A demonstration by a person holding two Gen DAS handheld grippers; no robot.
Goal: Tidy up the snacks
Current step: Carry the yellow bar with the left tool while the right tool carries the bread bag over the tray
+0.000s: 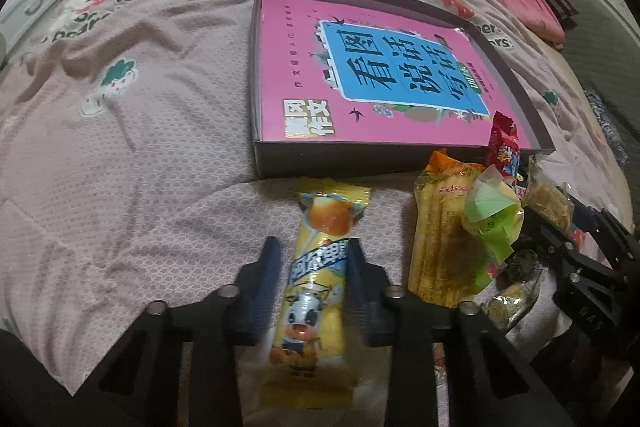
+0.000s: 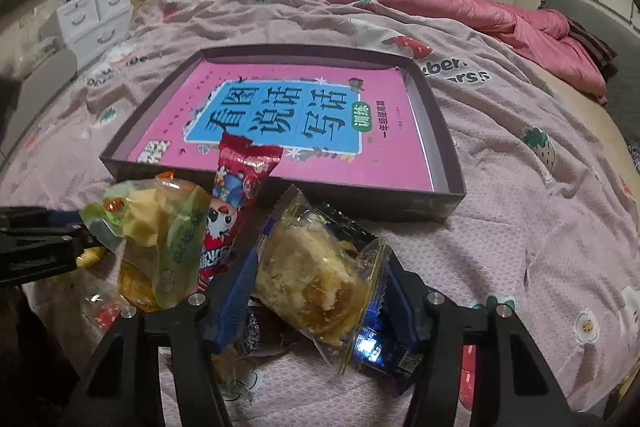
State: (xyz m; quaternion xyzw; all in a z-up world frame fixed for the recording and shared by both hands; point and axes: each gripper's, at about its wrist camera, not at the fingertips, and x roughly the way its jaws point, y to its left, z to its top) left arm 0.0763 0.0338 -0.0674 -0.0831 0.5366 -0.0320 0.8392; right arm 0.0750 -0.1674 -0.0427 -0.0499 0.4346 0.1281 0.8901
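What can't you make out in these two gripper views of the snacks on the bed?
- Left wrist view: bottom end of the yellow cow snack bar is blurred and runs under the left gripper.
- Left wrist view: the right gripper is cut off by the lens edge.
- Right wrist view: snacks under the green-wrapped pastry are hidden.
- Right wrist view: the blue wrapper's print is glared out.

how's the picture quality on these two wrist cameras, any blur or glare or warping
Left wrist view: strong fisheye bending of the shallow box, dark corners, yellow snack stick blurred at its near end. Right wrist view: same warping, glare on the clear-wrapped pastry, dim warm room light.
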